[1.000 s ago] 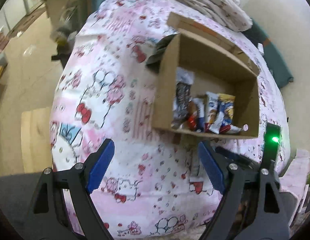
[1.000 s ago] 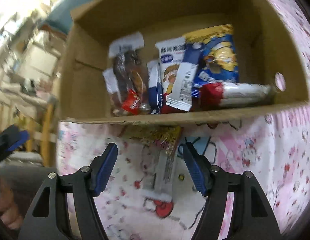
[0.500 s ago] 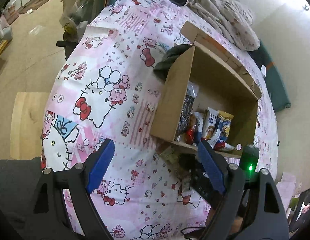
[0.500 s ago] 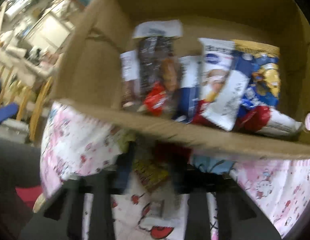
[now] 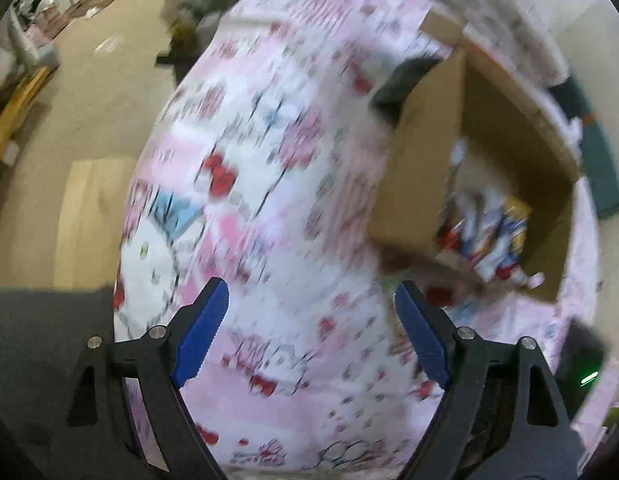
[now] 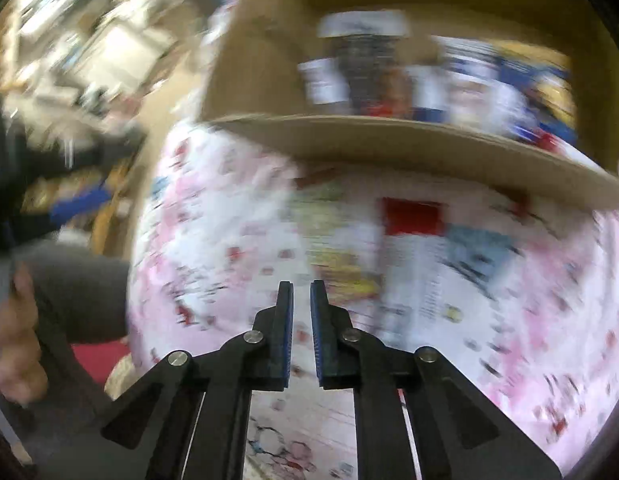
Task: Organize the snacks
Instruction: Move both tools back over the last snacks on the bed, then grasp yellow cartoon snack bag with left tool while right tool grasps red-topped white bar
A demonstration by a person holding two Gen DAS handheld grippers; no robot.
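- Left claw (image 5: 311, 336) gapes wide and empty above the pink cartoon-print bed (image 5: 269, 208).
- Right claw (image 6: 301, 336) is nearly clenched, a thin gap between its pads, gripping nothing.
- Snack packets (image 6: 433, 80) stand inside the cardboard box (image 6: 409, 148); two more packets (image 6: 341, 252) lie on the bed before it.

Box (image 5: 413, 184): matt brown cardboard.
Bedsheet (image 5: 269, 184): soft printed pink cloth.
Snack packets (image 6: 469, 80): glossy plastic wrappers.
Left hand-held gripper (image 5: 311, 332): black matt plastic, ridged blue pads (image 5: 201, 332).

Black gripper (image 5: 309, 308) frames, blue ribbed pads (image 5: 201, 332), silver screws.
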